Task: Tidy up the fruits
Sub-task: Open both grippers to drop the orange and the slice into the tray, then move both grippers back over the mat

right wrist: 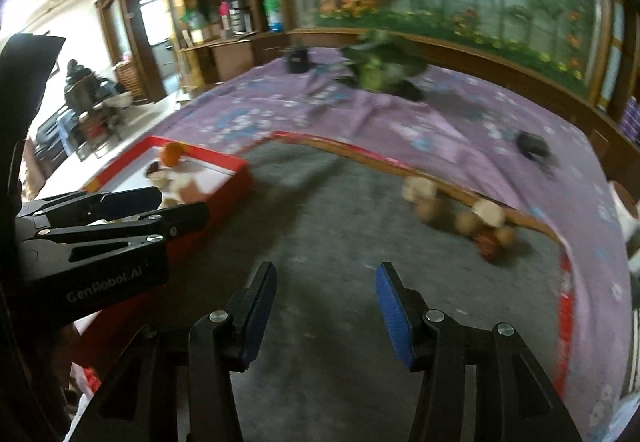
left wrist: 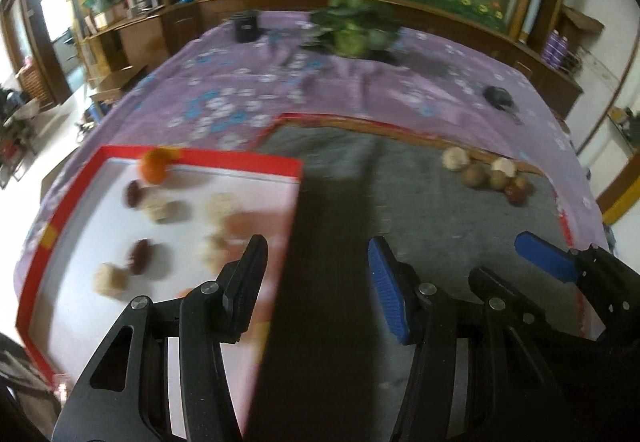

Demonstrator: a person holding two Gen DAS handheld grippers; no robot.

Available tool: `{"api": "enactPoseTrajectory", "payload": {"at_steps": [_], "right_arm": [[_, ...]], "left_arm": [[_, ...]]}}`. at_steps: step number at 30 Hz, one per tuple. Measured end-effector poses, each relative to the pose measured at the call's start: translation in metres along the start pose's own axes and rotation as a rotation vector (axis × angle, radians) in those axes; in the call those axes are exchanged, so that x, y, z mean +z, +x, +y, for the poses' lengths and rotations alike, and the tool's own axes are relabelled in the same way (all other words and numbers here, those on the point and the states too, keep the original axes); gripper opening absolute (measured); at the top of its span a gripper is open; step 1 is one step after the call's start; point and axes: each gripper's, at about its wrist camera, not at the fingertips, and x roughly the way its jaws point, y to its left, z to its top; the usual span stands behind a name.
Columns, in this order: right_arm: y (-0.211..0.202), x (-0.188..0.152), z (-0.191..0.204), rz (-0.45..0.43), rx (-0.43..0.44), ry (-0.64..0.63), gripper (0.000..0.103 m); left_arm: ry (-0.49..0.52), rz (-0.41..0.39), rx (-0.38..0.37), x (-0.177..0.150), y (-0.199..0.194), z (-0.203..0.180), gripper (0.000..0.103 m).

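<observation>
My left tongs [left wrist: 316, 274] & right tongs [right wrist: 326, 298] gape, holding nothing. Red box [left wrist: 240, 161] w/ white floor holds an orange [left wrist: 155, 166] + blurred fruits; loose fruits [left wrist: 490, 172] sit apart on grey mat [left wrist: 360, 170].

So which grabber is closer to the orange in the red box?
Left. The left gripper hangs over the red box's edge, the orange just ahead. The right gripper sits over the grey mat, farther off.

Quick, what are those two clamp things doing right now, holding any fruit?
Left tool: open, nothing between its fingers.
Right tool: open, also empty.
</observation>
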Motion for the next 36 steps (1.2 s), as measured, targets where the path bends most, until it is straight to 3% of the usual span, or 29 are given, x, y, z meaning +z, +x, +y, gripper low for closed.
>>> {"api": "enactPoseTrajectory", "payload": {"at_steps": [3, 12, 26, 36], "right_arm": [[-0.004, -0.006, -0.024, 0.008, -0.056, 0.030, 0.051], [-0.010, -0.019, -0.073, 0.019, -0.078, 0.115, 0.051], [-0.006, -0.026, -0.106, 0.044, -0.118, 0.147, 0.051], [-0.005, -0.019, -0.135, 0.034, -0.112, 0.195, 0.051]], "left_arm": [[0.033, 0.019, -0.035, 0.002, 0.008, -0.025, 0.052], [0.093, 0.062, -0.077, 0.008, 0.025, -0.072, 0.052], [0.102, 0.117, -0.092, 0.012, 0.045, -0.092, 0.052], [0.059, 0.187, -0.127, 0.030, 0.062, -0.078, 0.052]]}}
